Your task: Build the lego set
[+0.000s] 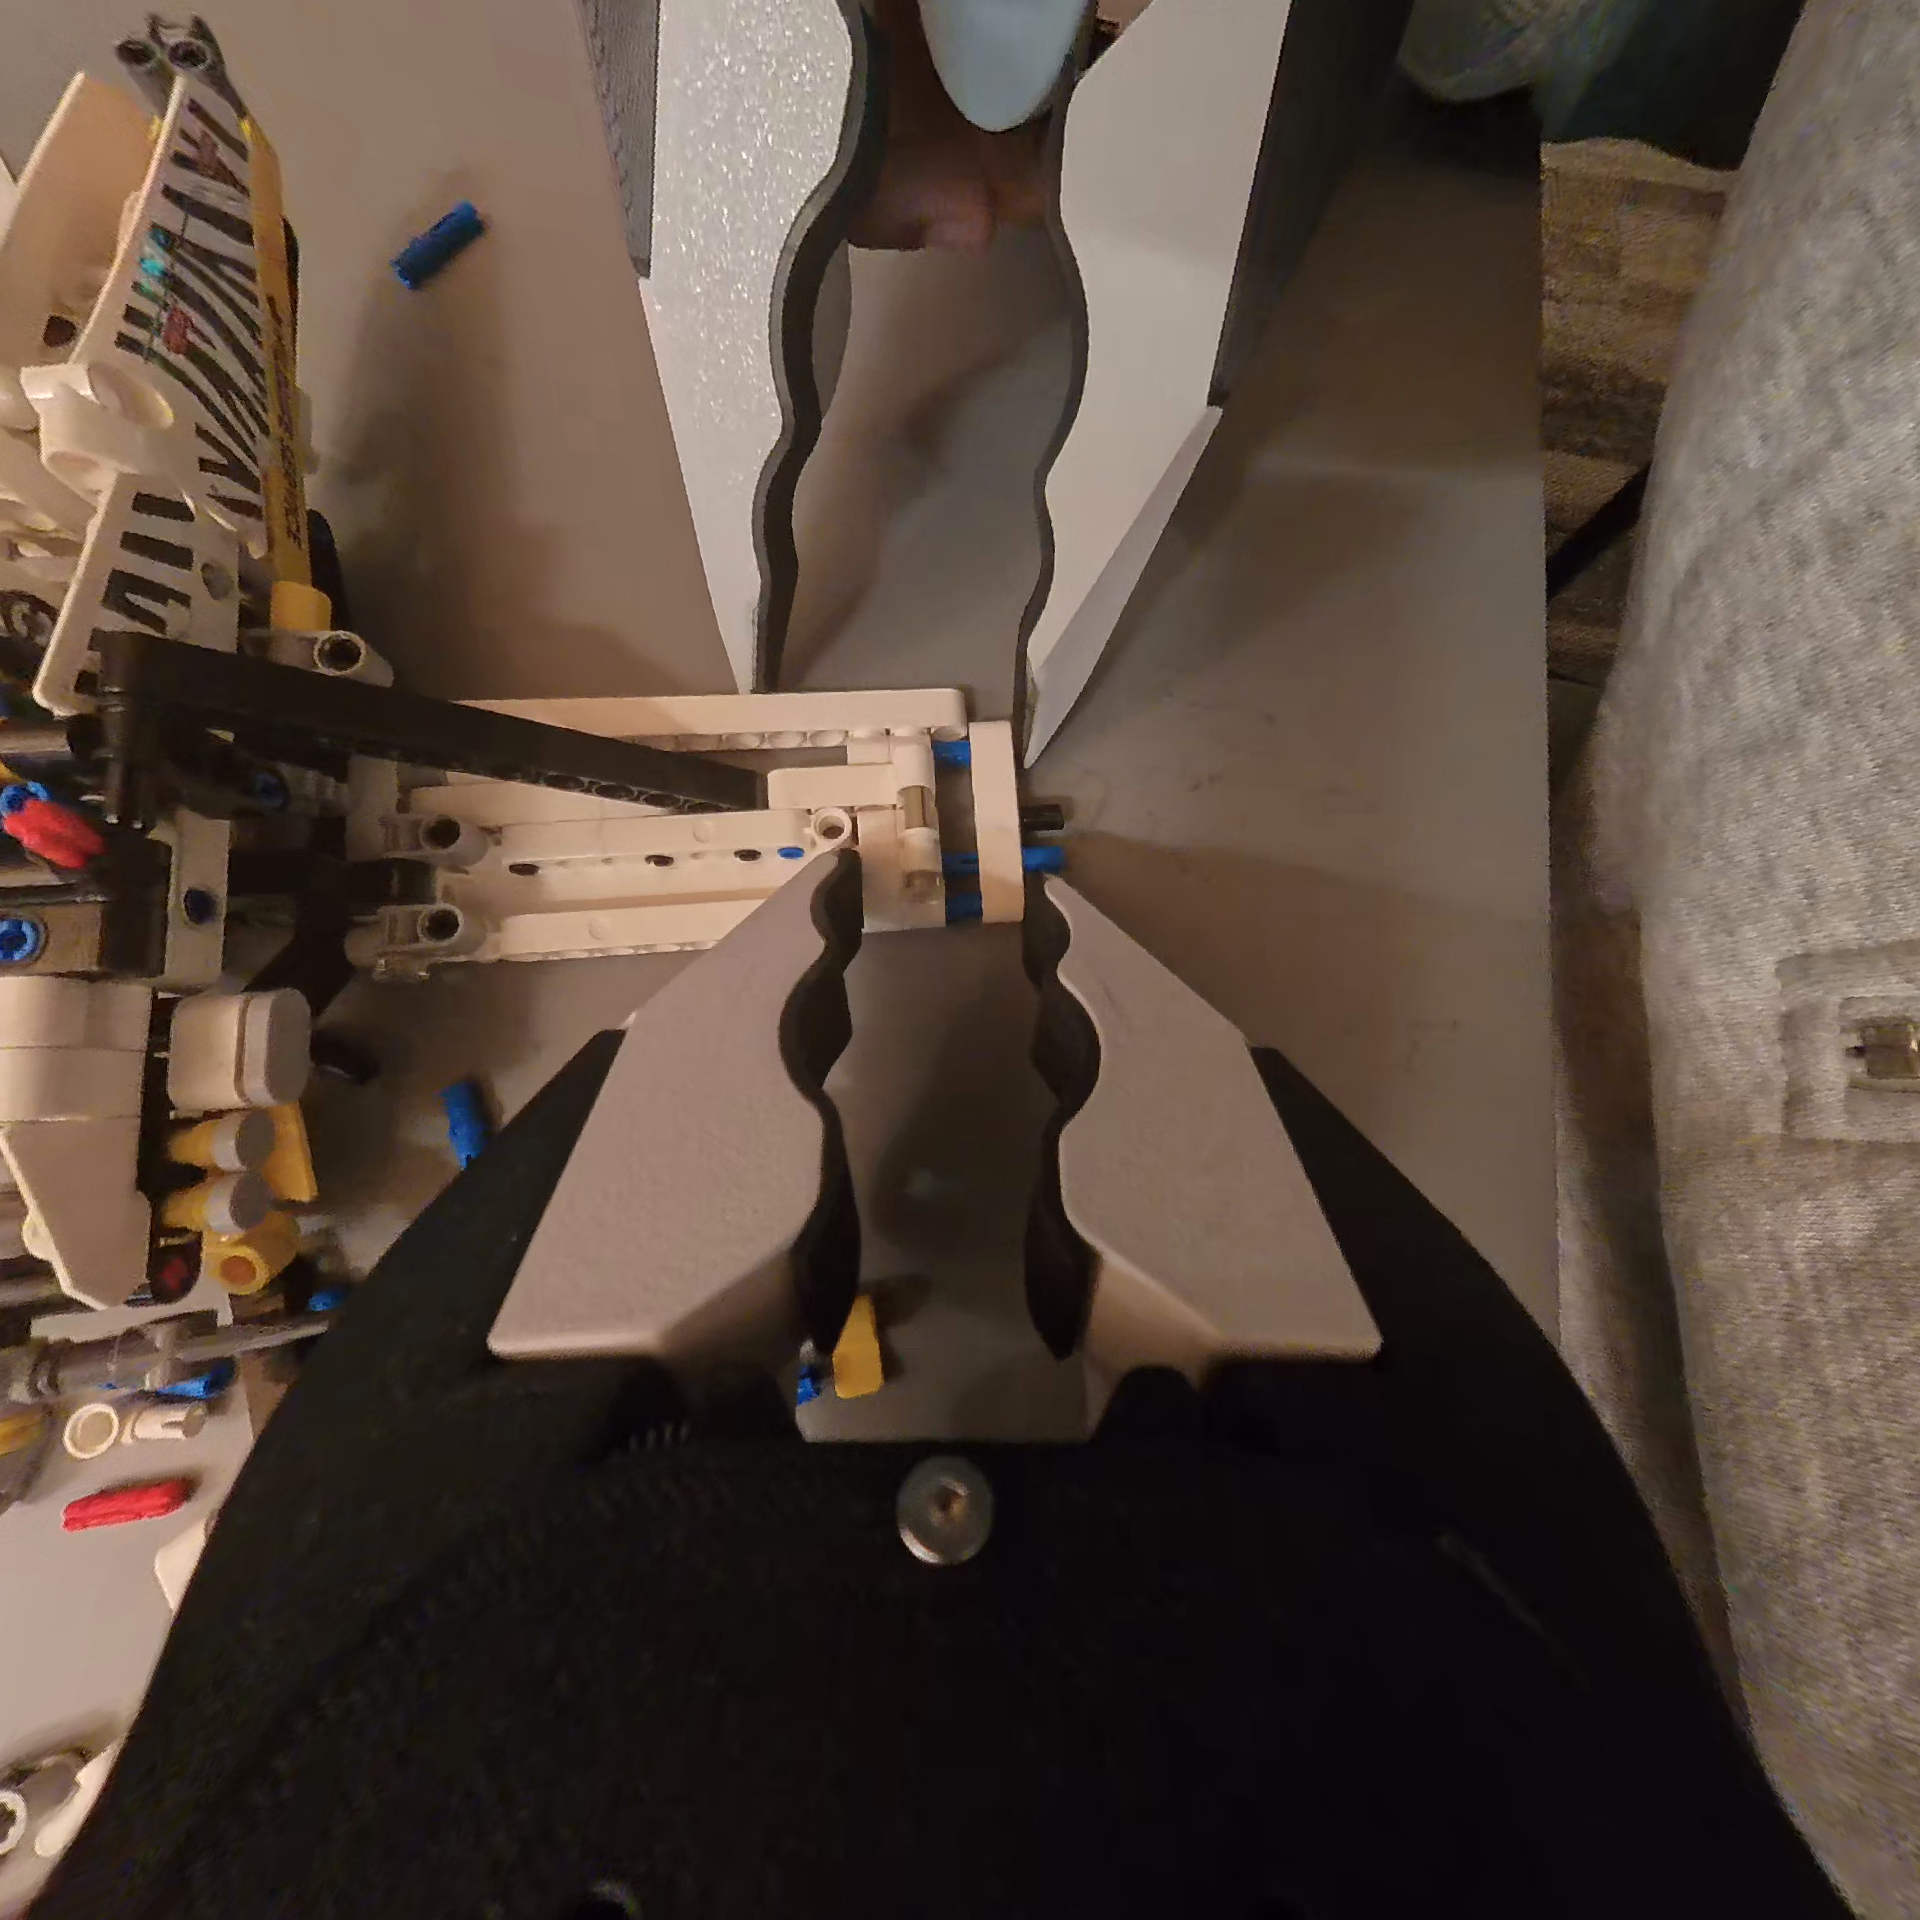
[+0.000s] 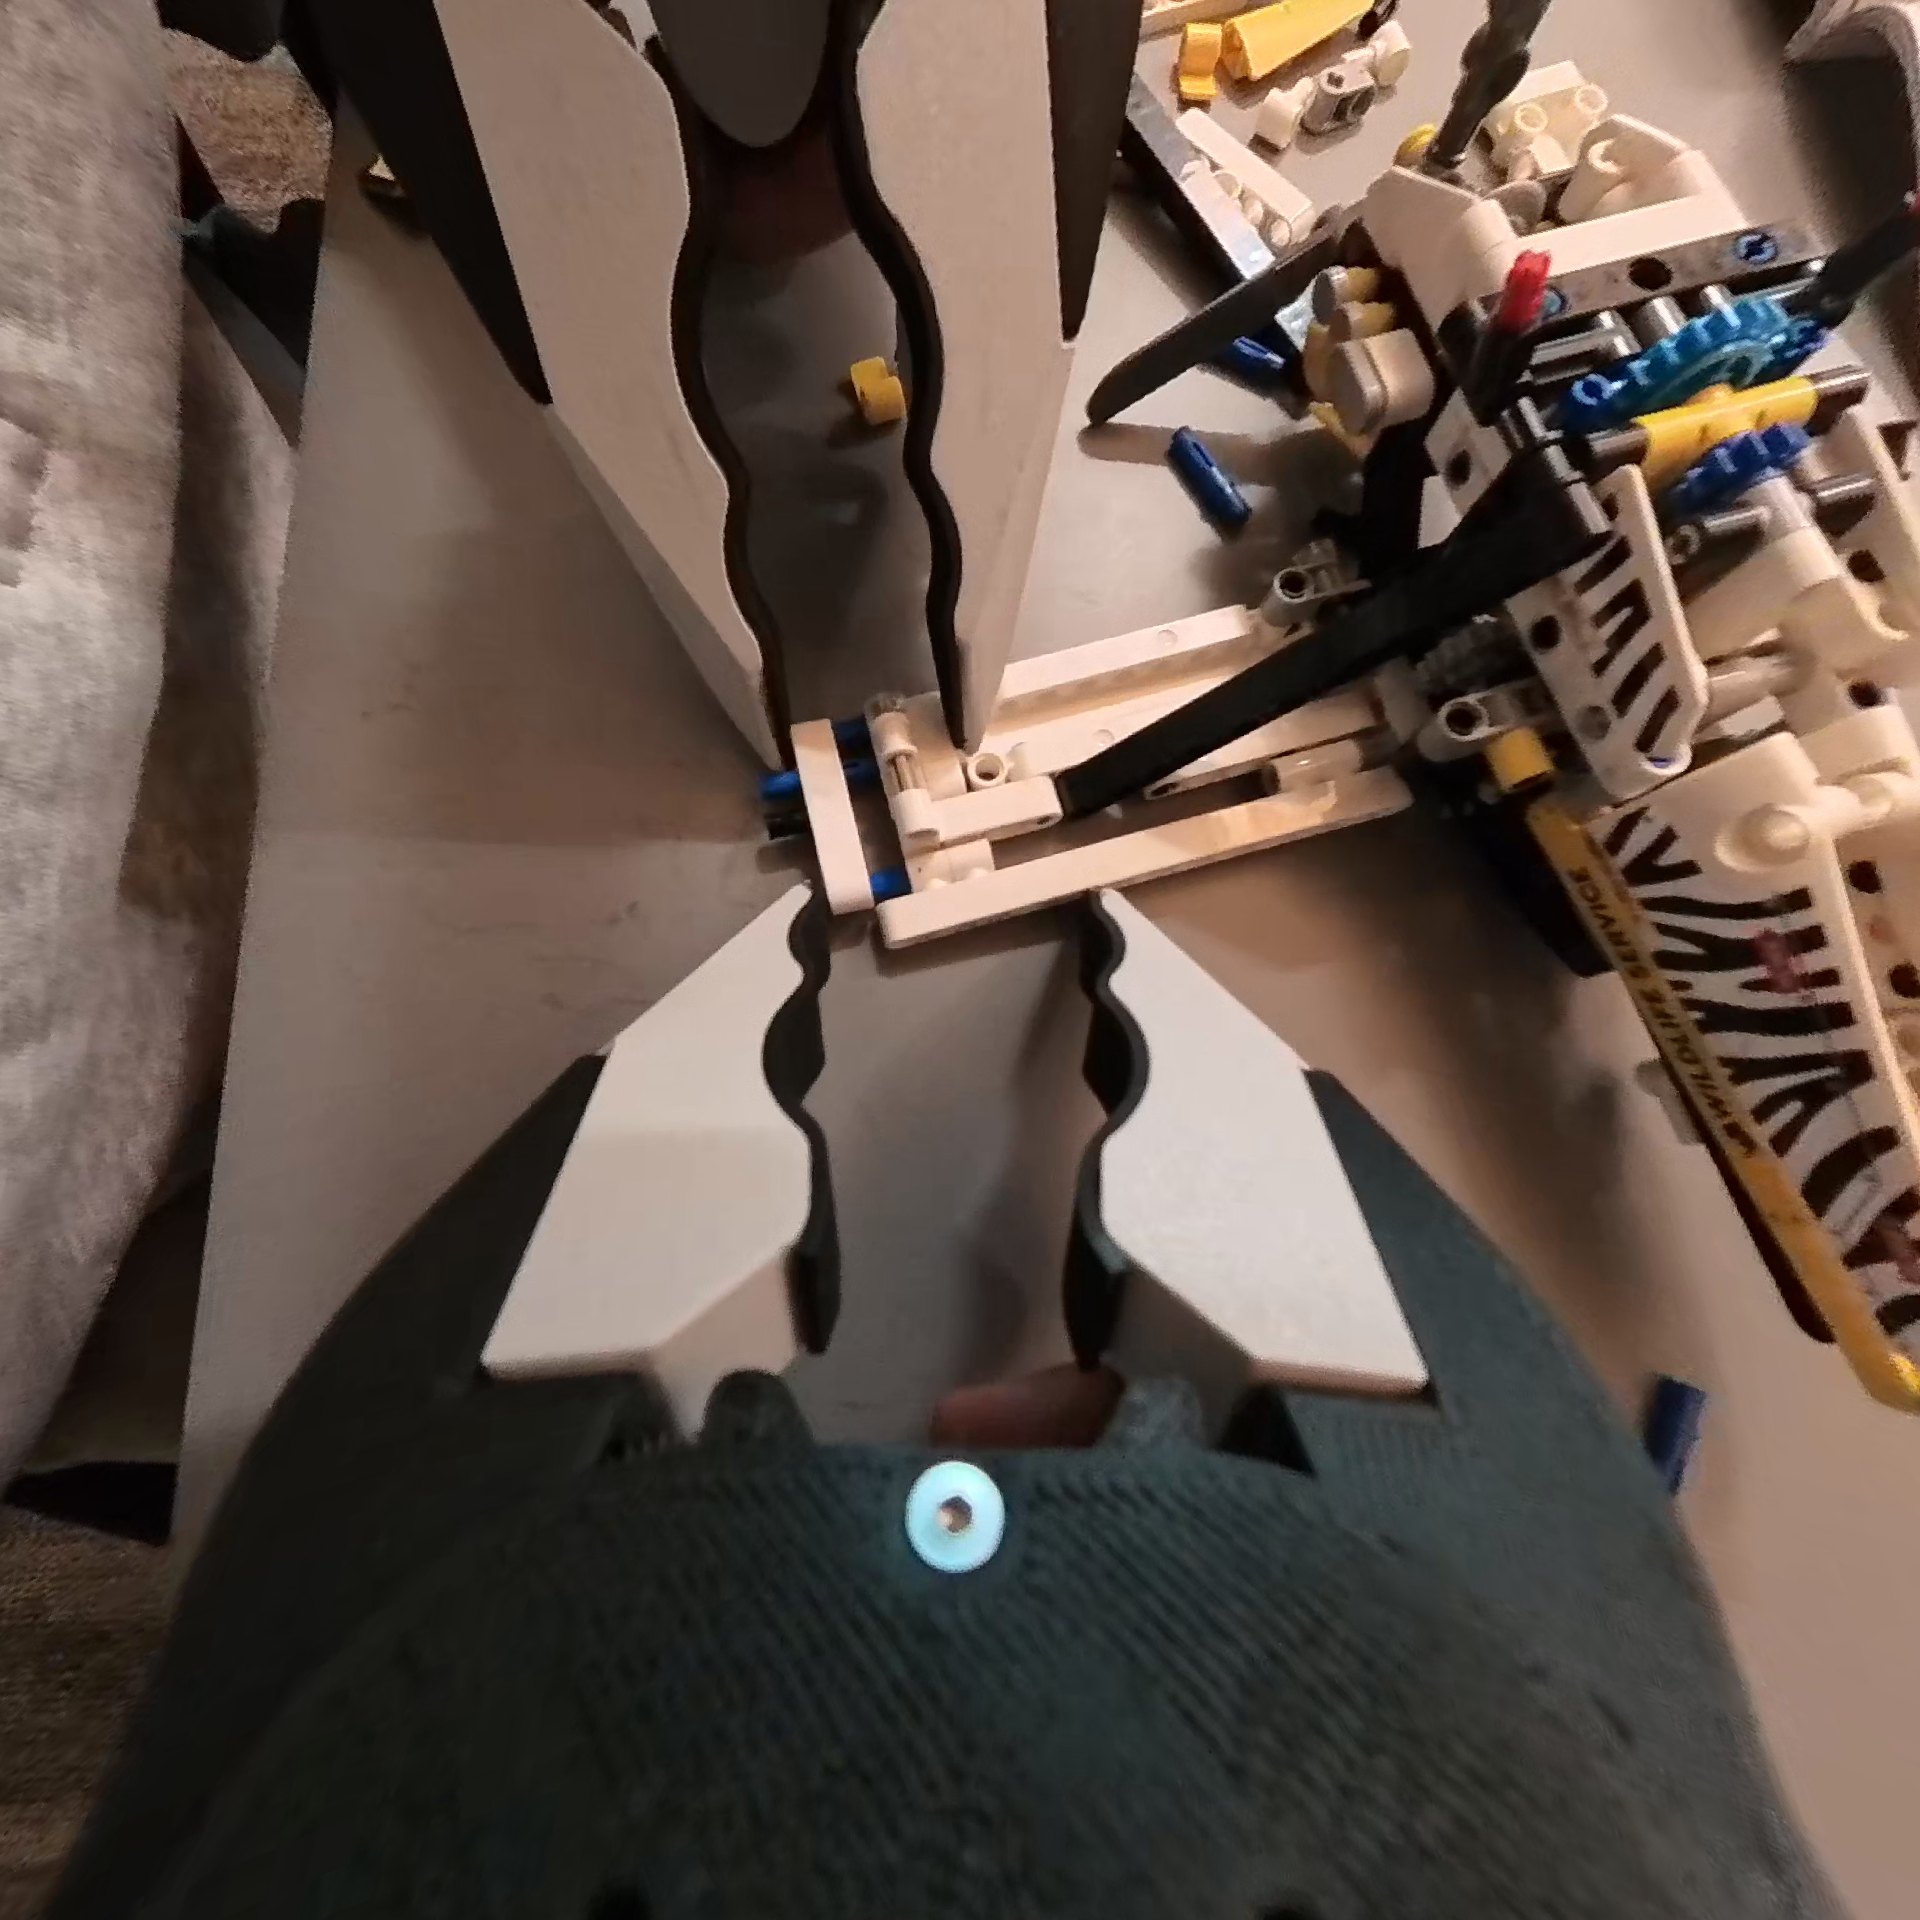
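A white Lego helicopter model with zebra-striped panels (image 1: 187, 416) lies on the table and also shows in the right wrist view (image 2: 1662, 644). Its tail boom of white beams ends in a short white cross beam (image 1: 997, 810) with blue pins (image 2: 836, 821). My left gripper (image 1: 940, 883) straddles this tail end, its fingers narrowed against it; it also shows in the right wrist view (image 2: 864, 748). My right gripper (image 2: 951, 909) faces it from the other side, open, with its tips at the boom's edge and nothing in it; it also shows in the left wrist view (image 1: 896, 707).
Loose parts lie on the grey table (image 1: 1299, 831): a blue pin (image 1: 442, 244), a small yellow piece (image 1: 857, 1351), a red pin (image 1: 125, 1507) and yellow and white pieces (image 2: 1299, 62). Grey upholstery (image 1: 1766, 831) borders the table edge close to the tail end. Both grippers' tips are close together, under 4 cm apart.
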A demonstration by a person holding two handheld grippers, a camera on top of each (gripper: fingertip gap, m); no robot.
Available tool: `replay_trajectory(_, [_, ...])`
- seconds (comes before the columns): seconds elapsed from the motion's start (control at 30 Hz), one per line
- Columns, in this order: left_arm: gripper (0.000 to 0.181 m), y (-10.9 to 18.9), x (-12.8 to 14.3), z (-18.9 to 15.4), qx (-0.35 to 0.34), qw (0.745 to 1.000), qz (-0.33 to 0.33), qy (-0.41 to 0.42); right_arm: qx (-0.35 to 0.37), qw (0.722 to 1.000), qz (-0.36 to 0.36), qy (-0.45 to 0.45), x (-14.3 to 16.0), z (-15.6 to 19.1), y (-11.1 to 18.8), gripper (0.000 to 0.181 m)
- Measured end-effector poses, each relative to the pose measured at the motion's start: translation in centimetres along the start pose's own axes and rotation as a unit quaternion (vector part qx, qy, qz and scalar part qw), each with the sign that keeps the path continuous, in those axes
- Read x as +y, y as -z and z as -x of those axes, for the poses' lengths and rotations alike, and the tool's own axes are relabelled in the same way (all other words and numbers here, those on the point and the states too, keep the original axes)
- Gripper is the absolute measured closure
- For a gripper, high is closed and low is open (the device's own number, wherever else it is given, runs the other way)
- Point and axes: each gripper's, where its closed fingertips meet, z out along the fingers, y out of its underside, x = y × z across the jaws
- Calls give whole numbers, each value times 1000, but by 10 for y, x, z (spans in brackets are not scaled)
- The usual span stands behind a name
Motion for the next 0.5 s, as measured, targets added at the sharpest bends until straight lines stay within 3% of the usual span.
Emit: replay_trajectory(0.5, [151, -2, -2, -1, -9, 1000, -1, 5, 1, 1000, 6, -23, 0, -1, -2, 134])
